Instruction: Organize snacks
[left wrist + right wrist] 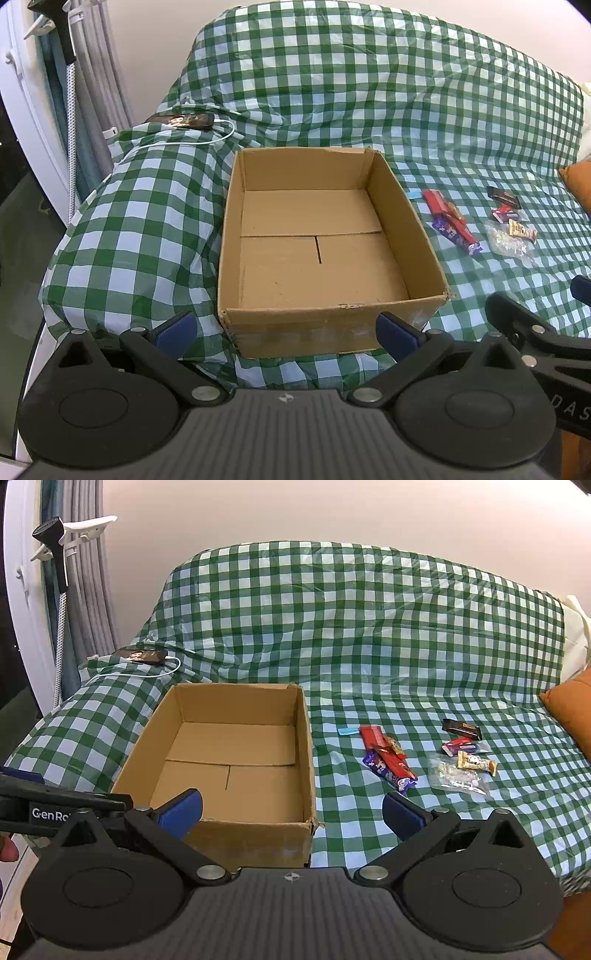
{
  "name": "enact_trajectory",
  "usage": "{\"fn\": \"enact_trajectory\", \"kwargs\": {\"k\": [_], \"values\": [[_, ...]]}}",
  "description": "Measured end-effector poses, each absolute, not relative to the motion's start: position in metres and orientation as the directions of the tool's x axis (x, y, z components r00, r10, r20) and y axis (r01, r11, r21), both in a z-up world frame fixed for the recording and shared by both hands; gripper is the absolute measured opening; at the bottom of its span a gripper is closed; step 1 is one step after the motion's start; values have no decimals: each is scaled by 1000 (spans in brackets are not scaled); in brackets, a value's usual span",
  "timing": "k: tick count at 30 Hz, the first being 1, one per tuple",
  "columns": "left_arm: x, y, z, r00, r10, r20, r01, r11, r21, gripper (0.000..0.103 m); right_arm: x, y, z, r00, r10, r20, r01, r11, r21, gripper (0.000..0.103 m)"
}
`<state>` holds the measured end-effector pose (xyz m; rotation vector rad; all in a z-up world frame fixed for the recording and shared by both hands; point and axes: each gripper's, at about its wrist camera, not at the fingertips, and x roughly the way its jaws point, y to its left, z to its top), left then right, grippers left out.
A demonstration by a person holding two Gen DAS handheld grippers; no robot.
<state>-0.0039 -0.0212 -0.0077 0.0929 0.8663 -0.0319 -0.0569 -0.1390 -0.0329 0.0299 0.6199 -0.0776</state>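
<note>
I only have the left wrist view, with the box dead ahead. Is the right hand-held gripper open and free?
Observer: Yes, the right hand-held gripper is open, with nothing between its fingers.
Operator: What is it facing?
Observer: The near right corner of the cardboard box.
Operator: Which snack is nearest to it?
Observer: The purple bar, on the checked cover ahead of its right finger.
</note>
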Motion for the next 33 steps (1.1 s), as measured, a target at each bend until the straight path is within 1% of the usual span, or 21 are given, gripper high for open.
{"fn": "enact_trajectory", "kwargs": {"k": [33], "values": [[3, -27, -16, 627, 27, -779, 65, 994, 86, 103, -55, -135, -38, 807, -59, -588, 88, 996, 20, 103]]}}
